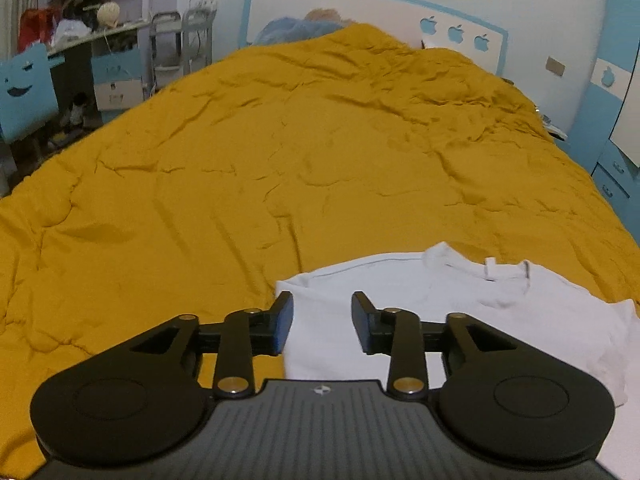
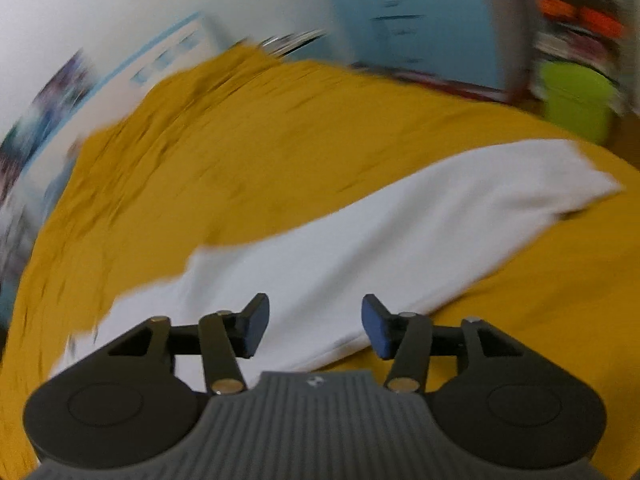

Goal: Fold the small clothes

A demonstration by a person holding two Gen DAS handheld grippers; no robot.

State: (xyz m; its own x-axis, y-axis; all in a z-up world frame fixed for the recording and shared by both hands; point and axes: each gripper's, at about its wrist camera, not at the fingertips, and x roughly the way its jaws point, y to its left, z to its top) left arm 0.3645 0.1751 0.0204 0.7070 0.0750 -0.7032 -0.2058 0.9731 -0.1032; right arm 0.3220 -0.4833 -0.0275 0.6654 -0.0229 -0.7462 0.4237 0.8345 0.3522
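The left gripper (image 1: 322,326) stands partly open with nothing between its 2 blue-padded fingers (image 1: 283,326); past the gap lies the near left corner of a white T-shirt (image 1: 400,300), and I cannot tell whether the tips touch the cloth. The right gripper (image 2: 315,326) is likewise partly open and empty, its pads (image 2: 376,330) hanging over the same white T-shirt (image 2: 360,232), which runs as a long band from below the fingers up and away to the right. That view is smeared by motion, so the fine lie of the hems cannot be read.

The shirt looks folded lengthwise already, its collar showing beyond and right of the left fingers. My judgement is that both grippers are between grasps, and the next fold calls for a fresh hold at 2 matching points on one end of the band. To do it well, pinch both layers together near the edge, lift only enough to clear the cloth beneath, carry both ends over at the same pace, and lay edge onto edge before letting go.

Outward from the fingers spreads a rumpled mustard-yellow quilt (image 1: 240,160) on which the shirt lies; its creases could catch a dragged hem. Far beyond the left fingers are a white and blue headboard (image 1: 360,4), and a desk with shelves (image 1: 100,32) off to the left. Far right of the right fingers stands a lime-green bin (image 2: 576,96). Nothing lies on the quilt near the shirt to block the fold.
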